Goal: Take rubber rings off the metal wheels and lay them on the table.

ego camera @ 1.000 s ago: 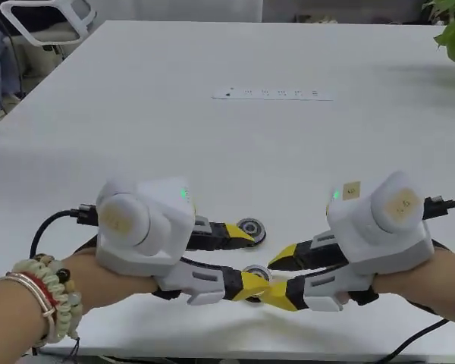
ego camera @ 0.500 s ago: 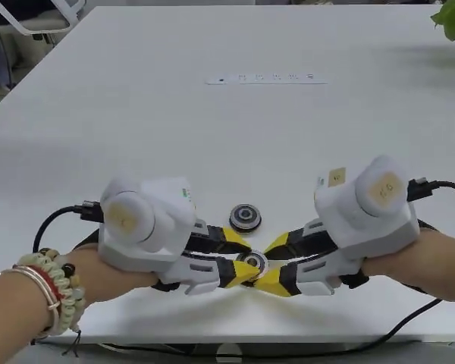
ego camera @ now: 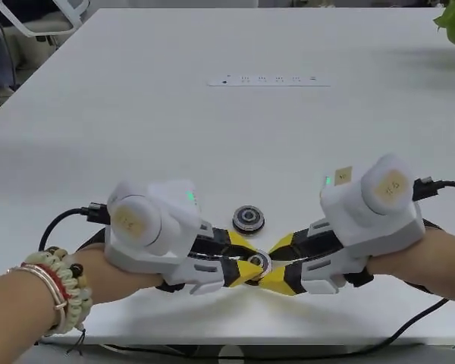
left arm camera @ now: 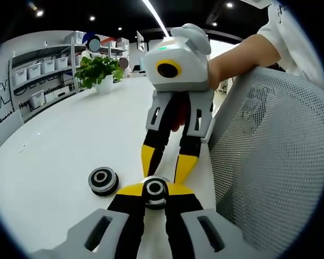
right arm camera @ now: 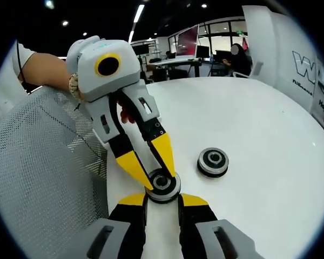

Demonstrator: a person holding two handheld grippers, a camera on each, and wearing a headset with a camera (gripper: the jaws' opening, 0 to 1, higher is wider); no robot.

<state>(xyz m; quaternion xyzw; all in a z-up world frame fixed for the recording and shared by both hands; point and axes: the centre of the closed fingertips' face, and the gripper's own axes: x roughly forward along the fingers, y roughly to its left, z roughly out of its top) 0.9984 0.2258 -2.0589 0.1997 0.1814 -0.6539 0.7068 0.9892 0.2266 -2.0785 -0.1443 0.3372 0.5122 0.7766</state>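
**Both claws pinch one wheel at the counter's near edge**

The left claw (ego camera: 245, 258) and the right claw (ego camera: 275, 263) meet tip to tip over the front edge of the white counter (ego camera: 212, 144). Between them sits a metal wheel (ego camera: 258, 262), its black rubber ring (left arm camera: 155, 198) on its rim. In the left gripper view, the left claw (left arm camera: 155, 190) is drawn narrow, with a yellow tip against each side of the metal wheel (left arm camera: 155, 189). The right claw (left arm camera: 165, 171) reaches in from the far side and is set on the same wheel. The right gripper view shows the mirror of this. The right claw (right arm camera: 163, 199) is narrow and flanks the metal wheel (right arm camera: 163, 184), and the left claw (right arm camera: 159, 171) is clamped on its far rim. Whether the wheel rests on the counter or hangs just above it cannot be told.

A second wheel (ego camera: 248, 218), also with a black ring, lies flat on the counter just beyond the claws, apart from them. A white power strip (ego camera: 269, 80) lies well beyond it.
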